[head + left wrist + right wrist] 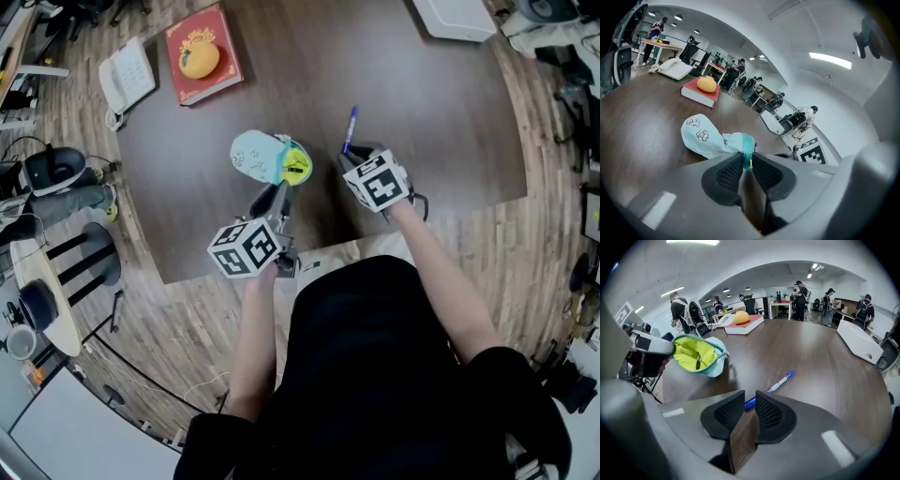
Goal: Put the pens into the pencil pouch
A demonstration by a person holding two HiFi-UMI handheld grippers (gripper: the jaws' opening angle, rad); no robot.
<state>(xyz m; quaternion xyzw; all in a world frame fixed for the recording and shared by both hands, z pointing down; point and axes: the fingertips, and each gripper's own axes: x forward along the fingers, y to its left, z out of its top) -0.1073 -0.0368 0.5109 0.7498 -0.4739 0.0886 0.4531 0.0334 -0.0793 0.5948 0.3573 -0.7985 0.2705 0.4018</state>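
The table (422,122) is finished in a dark wood grain, smooth, with a low sheen. The pencil pouch (258,155) is made of soft, matt light-blue cloth, and a yellow-green fabric lining is seen inside it. The pen (780,380) is formed of glossy blue and white plastic. The bodies of the left gripper (746,159) and right gripper (750,404) are moulded in matt grey plastic. Their pads (768,412) are black, with a fine, rubber-like grid texture. The book (220,77) is covered in glossy red.
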